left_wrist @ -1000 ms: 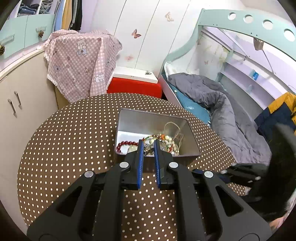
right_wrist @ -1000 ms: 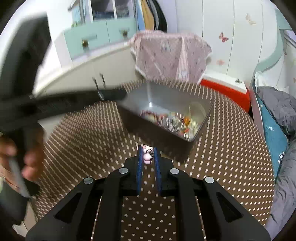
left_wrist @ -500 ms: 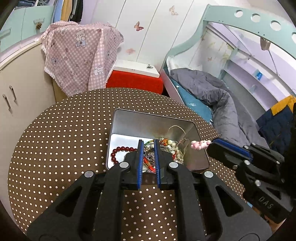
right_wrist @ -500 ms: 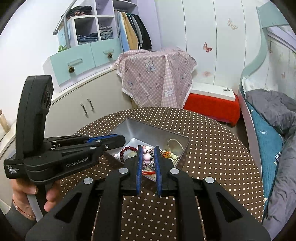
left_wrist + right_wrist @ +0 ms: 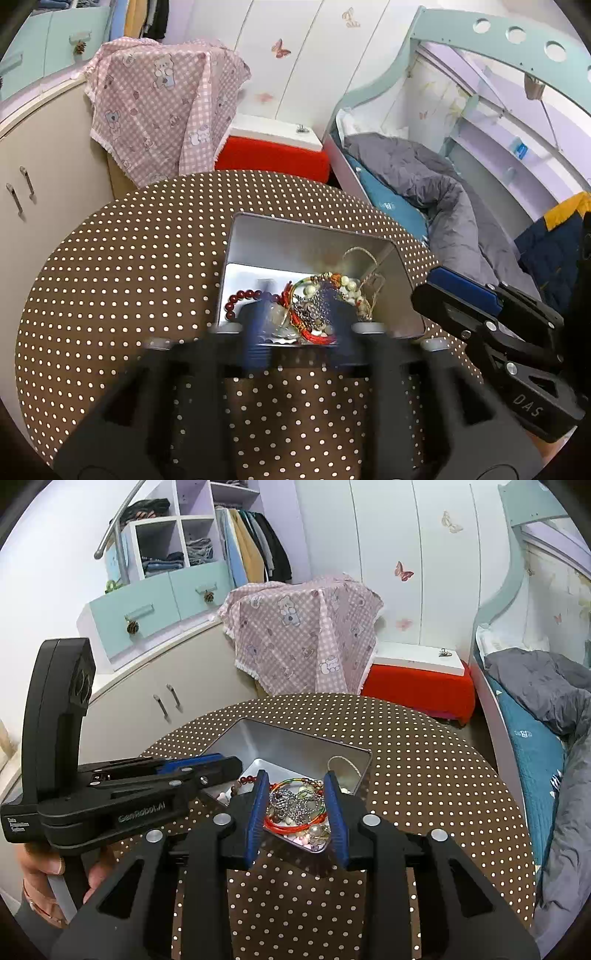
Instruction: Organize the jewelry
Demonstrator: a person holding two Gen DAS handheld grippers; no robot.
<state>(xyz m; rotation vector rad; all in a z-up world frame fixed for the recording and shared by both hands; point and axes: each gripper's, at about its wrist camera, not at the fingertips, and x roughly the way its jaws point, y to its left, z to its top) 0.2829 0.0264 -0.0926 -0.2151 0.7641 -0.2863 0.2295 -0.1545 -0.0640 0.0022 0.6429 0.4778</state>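
Note:
A silver metal tin (image 5: 314,236) (image 5: 291,740) stands on the round brown polka-dot table (image 5: 122,266) (image 5: 424,775). It holds a tangle of jewelry (image 5: 317,306) (image 5: 299,806): a red bead bracelet (image 5: 243,297), pearl and chain pieces, and red cord. My left gripper (image 5: 299,328) is blurred with its fingers spread over the tin's near edge; it is empty. My right gripper (image 5: 297,808) is open and empty just above the tin's near corner. The right gripper also shows at the right of the left wrist view (image 5: 461,291).
A pink checked cloth (image 5: 162,107) drapes over something behind the table. A red box with a white lid (image 5: 273,151), a bed with a grey quilt (image 5: 436,199), and beige cabinets (image 5: 155,698) surround the table.
Both grippers have opened. The small pink piece that my right gripper held over the tin is no longer between its fingers. The left gripper is blurred from motion.

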